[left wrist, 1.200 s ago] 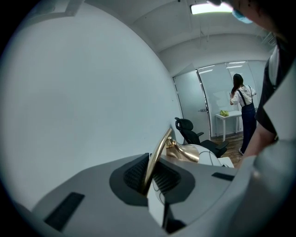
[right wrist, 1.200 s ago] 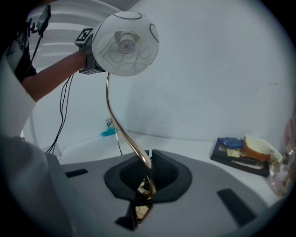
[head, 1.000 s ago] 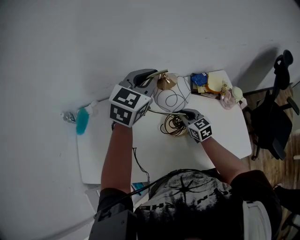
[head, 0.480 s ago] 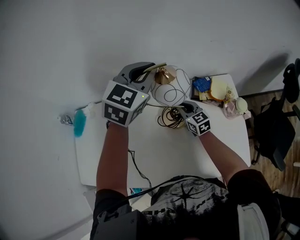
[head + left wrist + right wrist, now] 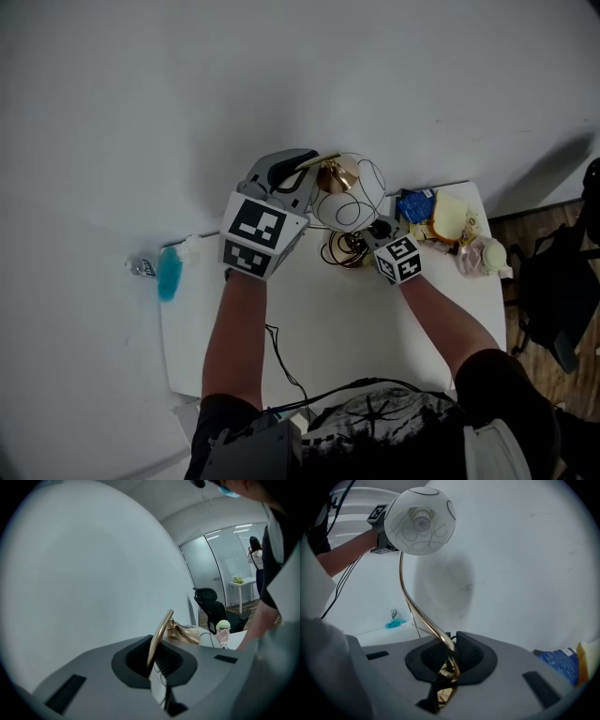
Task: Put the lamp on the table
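Seen from the head view, a person holds a desk lamp (image 5: 342, 202) with 2 handheld grippers above the far edge of a white table (image 5: 319, 328), close to a pale wall. The left gripper (image 5: 305, 171) is at the brass fitting beside the white globe shade (image 5: 344, 204), the right gripper (image 5: 377, 229) lower down, near a coil of cord (image 5: 345, 249) lying on the tabletop. Whether the lamp's foot touches the table cannot be told. A blue packet (image 5: 415, 204) and a small green-lidded jar (image 5: 485, 255) sit at the table's right end, a turquoise object (image 5: 170, 272) at its left corner, and an office chair (image 5: 562, 272) stands to the right. In the left gripper view, the jaws are clamped on the lamp's thin brass stem (image 5: 160, 632), which rises from between them toward the fitting; the chair and jar show beyond. In the right gripper view, the jaws, having just eased a touch wider, pinch the lower end of the curved stem, which sweeps up to the globe shade overhead, with the left gripper's marker cube (image 5: 378, 513) behind it.
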Available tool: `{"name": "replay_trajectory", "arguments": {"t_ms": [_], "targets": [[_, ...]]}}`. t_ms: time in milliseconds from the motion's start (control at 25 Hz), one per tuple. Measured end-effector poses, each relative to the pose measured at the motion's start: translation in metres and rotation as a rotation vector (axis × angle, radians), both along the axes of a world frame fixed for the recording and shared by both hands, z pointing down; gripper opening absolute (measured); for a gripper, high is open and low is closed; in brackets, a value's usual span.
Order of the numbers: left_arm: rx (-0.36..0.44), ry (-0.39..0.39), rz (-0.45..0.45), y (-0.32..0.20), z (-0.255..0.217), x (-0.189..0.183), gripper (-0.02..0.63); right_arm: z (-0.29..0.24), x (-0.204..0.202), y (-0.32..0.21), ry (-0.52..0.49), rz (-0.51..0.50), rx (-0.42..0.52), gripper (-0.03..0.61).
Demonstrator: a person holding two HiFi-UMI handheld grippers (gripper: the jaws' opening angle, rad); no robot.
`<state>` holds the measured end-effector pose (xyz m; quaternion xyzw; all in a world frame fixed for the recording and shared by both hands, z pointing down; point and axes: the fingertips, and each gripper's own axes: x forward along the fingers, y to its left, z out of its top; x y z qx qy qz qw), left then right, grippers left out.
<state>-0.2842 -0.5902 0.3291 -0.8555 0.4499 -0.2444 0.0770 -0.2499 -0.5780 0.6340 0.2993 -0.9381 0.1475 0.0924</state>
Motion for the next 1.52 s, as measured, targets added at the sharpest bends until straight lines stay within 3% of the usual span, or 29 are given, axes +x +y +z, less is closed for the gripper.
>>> {"name": "replay_trajectory", "arguments": {"t_ms": [560,1120,1520], "targets": [[0.058,-0.052,-0.016,-0.029,0.012,-0.002,0.014,0.017,-0.015,-0.05,0.003,-0.002,0.022,0.035],[0.063,-0.079,-0.001,-0.037,0.021,0.022,0.014,0.032,-0.008,-0.055,0.117,0.014,0.01,0.035],[0.065,-0.071,-0.004,-0.038,0.021,0.022,0.014,0.033,-0.006,-0.053,0.113,0.025,-0.012,0.036]]}}
